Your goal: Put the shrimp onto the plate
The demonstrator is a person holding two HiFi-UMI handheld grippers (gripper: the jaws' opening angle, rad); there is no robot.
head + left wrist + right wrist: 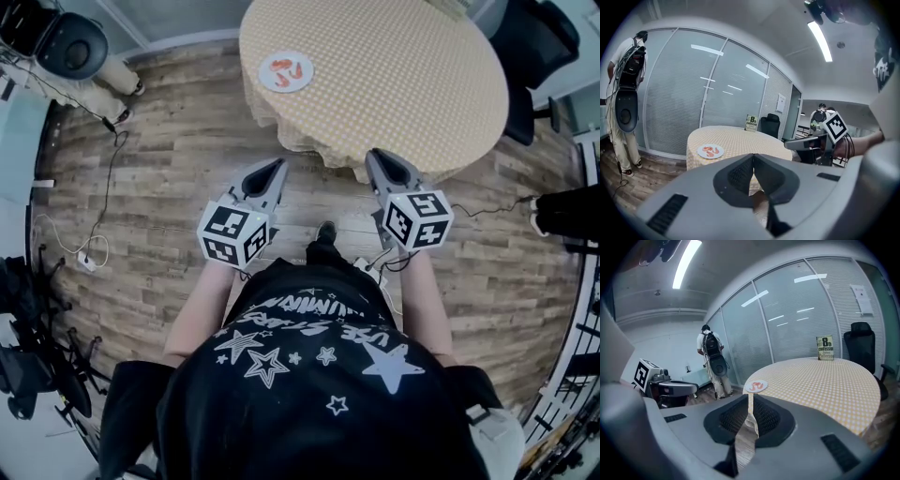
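Note:
A white plate (286, 72) with several orange shrimp (289, 67) on it lies near the left edge of a round table under a yellow checked cloth (394, 75). The same plate (710, 151) shows far ahead in the left gripper view, and small (756, 386) in the right gripper view. Both grippers hang over the wooden floor, short of the table. My left gripper (277, 166) (753, 159) is shut with nothing in it. My right gripper (375, 156) (750, 399) is also shut and holds nothing.
A person with a backpack (626, 89) (711, 355) stands by the glass wall. A standing book (825, 348) is at the table's far side. Black office chairs (534, 47) (70, 42) flank the table. Cables (89, 253) trail on the floor at left.

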